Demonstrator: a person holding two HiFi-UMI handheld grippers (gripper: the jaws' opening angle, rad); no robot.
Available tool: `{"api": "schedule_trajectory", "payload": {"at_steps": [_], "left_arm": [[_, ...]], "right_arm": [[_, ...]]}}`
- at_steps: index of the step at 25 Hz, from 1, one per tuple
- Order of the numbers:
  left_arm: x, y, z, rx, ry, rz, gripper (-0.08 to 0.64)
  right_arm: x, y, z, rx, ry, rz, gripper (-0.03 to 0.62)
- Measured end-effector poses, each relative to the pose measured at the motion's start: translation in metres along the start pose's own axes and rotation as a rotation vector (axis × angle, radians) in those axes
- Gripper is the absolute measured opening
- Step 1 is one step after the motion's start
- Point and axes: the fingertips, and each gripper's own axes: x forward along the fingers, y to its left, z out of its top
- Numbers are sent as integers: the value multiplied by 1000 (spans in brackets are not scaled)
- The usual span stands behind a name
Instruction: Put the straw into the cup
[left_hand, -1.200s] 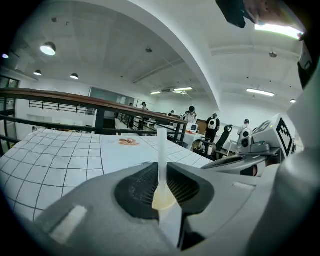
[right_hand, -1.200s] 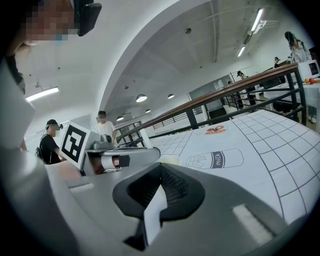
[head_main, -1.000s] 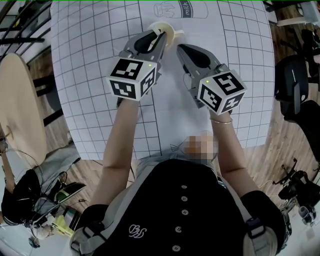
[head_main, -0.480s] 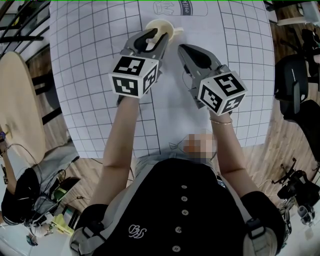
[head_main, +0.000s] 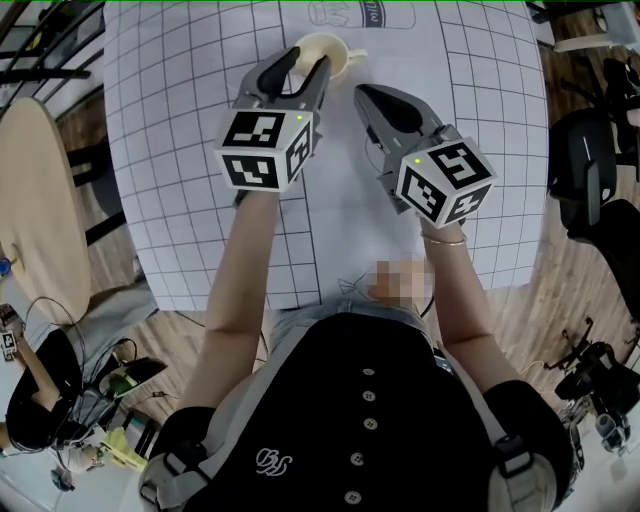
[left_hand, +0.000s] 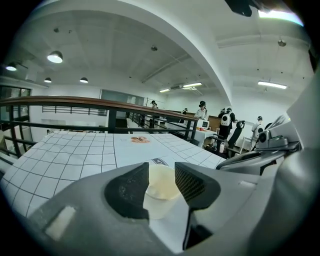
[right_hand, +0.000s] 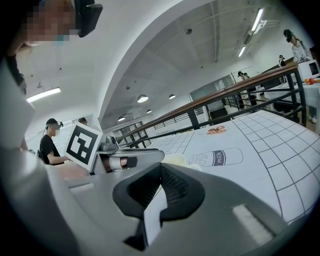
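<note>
A cream paper cup (head_main: 330, 48) stands upright on the gridded mat (head_main: 180, 120) at the far middle. My left gripper (head_main: 303, 60) reaches to it with one jaw on each side of the cup (left_hand: 161, 192). Its jaws have just been opening and now stand apart, and whether the pads still touch the cup's wall I cannot make out. Just to its right, my right gripper (head_main: 362, 95) lies low over the mat, shut, with nothing visible between its pads. The cup's rim (right_hand: 172, 160) peeks over those jaws. I see no straw in any view.
A printed milk carton (head_main: 362, 14) marks the mat beyond the cup. A round wooden table (head_main: 35, 200) stands at the left and a black chair (head_main: 590, 165) at the right. A dark railing (left_hand: 100, 107) runs behind the table, with people standing further back.
The left gripper's jaws have spread wider and now straddle the cup. The right gripper has stayed where it was.
</note>
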Motion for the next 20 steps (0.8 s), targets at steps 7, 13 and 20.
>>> {"api": "schedule_trajectory", "payload": {"at_steps": [7,13,20], "left_arm": [[-29,4,16,5,-41,64,207],[-59,-7,25,7,-66,36,207],[-102,-28,29,25,-119,-7,206]], "right_arm": [[-19,19,5,-20,-22,-3,0],[-37,40,8,-39,-54,-13,0],[-61,67,9,-56,-90,-32,0]]}}
